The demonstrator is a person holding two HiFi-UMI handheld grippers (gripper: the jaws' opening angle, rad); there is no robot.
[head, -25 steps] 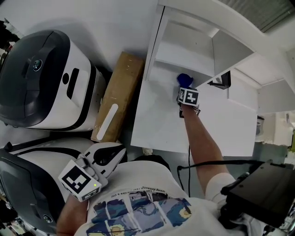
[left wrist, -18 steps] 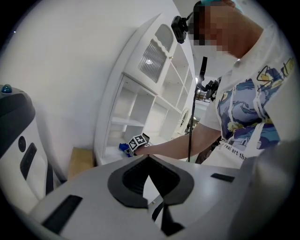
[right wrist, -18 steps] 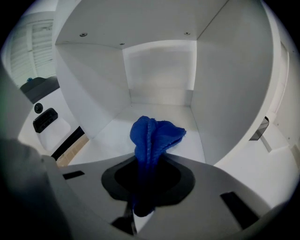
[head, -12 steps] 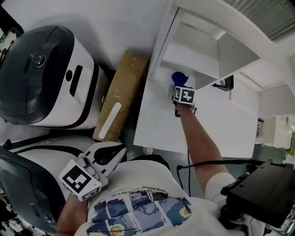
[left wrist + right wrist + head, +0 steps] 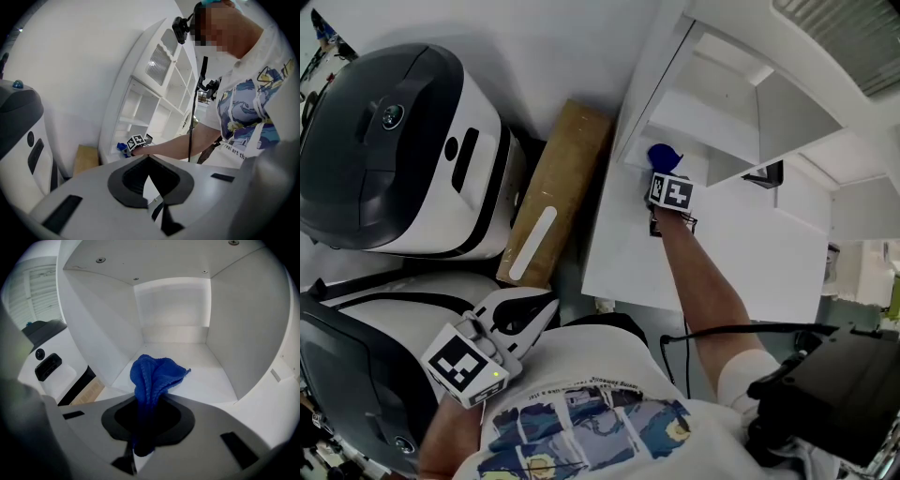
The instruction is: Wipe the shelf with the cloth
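The right gripper (image 5: 149,401) is clamped on a bunched blue cloth (image 5: 157,376). The cloth sticks out past the jaw tips toward 12 o'clock and fans over the front of an open compartment in the white shelf unit (image 5: 213,380). Whether the cloth presses on the compartment floor cannot be told. In the head view this gripper sits at about 1 o'clock from the picture's middle at the end of the person's outstretched bare forearm (image 5: 703,291). Its marker cube is just below the cloth, and the cloth lies at the front edge of a lower shelf board. The left gripper (image 5: 525,314) hangs low at about 7 o'clock, close to the person's white printed T-shirt (image 5: 581,422) and well apart from the shelf unit. Its jaws are drawn together with nothing between them. A large white-and-black appliance (image 5: 403,150) stands at 10 o'clock, and another dark one (image 5: 347,375) is at 8 o'clock. A brown cardboard box (image 5: 558,187) leans between the upper appliance and the side of the shelf unit. A black device (image 5: 834,384) shows at 4 o'clock, with a cable (image 5: 741,330) running toward it.
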